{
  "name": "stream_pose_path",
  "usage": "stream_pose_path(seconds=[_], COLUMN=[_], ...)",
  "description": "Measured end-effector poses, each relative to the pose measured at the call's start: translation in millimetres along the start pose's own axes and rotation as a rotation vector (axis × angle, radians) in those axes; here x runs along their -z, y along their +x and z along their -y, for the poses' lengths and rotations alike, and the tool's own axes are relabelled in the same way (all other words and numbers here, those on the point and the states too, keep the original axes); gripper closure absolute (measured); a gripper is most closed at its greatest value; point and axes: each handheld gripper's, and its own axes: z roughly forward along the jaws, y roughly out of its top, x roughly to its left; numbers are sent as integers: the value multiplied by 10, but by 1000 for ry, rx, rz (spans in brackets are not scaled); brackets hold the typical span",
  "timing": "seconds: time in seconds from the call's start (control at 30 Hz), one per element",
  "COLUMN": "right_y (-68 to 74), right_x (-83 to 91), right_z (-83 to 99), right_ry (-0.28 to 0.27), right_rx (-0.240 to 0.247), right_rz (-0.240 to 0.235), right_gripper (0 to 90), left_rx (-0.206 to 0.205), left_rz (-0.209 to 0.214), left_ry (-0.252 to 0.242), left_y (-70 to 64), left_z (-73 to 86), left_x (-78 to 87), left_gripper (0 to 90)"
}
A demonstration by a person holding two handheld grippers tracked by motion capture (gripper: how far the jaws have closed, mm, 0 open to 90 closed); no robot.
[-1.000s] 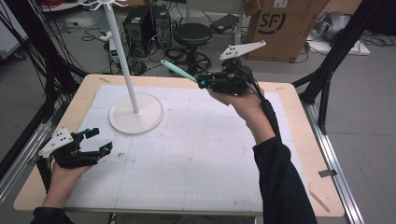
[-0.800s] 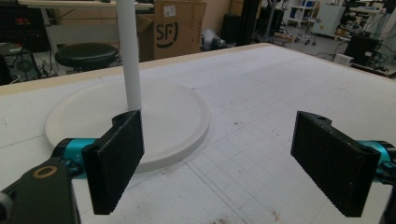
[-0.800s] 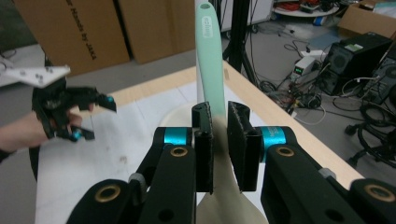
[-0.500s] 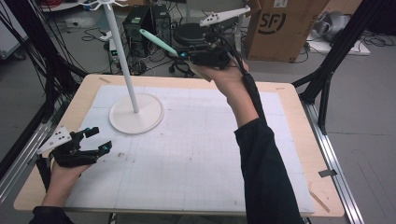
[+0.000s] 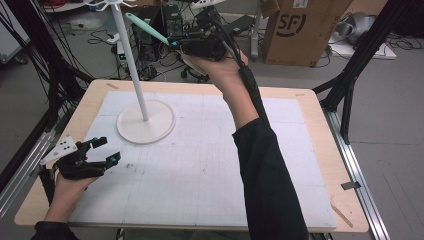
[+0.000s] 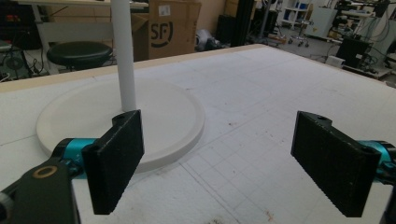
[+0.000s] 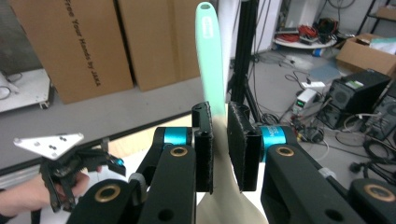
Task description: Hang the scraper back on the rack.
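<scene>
right claw [image 5: 172, 42] clamped on a mint spatula [image 5: 145, 27] up past the surface's far edge, by the white stand's pole [image 5: 131, 70], left claw [image 5: 107, 150] spread wide, empty, near-left corner

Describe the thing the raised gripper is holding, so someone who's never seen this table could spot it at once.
Start at the tall white pole stand with the round base on the white gridded table mat. Up beside its pole, the right gripper clamps a slim mint-green spatula with a cream blade. It is the one pastel-green thing among black gear.
</scene>
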Motion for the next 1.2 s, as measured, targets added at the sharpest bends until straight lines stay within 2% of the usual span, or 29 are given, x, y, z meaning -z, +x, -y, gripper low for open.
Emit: stream_pose_path(seconds=[0.27, 0.47, 0.6, 1.0, 1.2], right_y=[67, 105, 91, 102, 89], right_x=[-88, -128, -133, -174, -197], right_z=[-83, -118, -122, -105, -93], right_ry=[-11, 5, 2, 9, 20], right_rx=[14, 20, 24, 36, 37], right_rz=[-3, 19, 36, 38, 56], right_gripper=[811, 812, 812, 811, 811], left_rx=[-1, 0, -1, 0, -1], left_rz=[5, 8, 8, 8, 9], left_ry=[1, 2, 1, 3, 6], left_y=[-3, -10, -9, -9, -9], left_z=[-1, 0, 0, 5, 9], left_x=[2, 8, 13, 15, 14], left_gripper=[176, 175, 175, 176, 176])
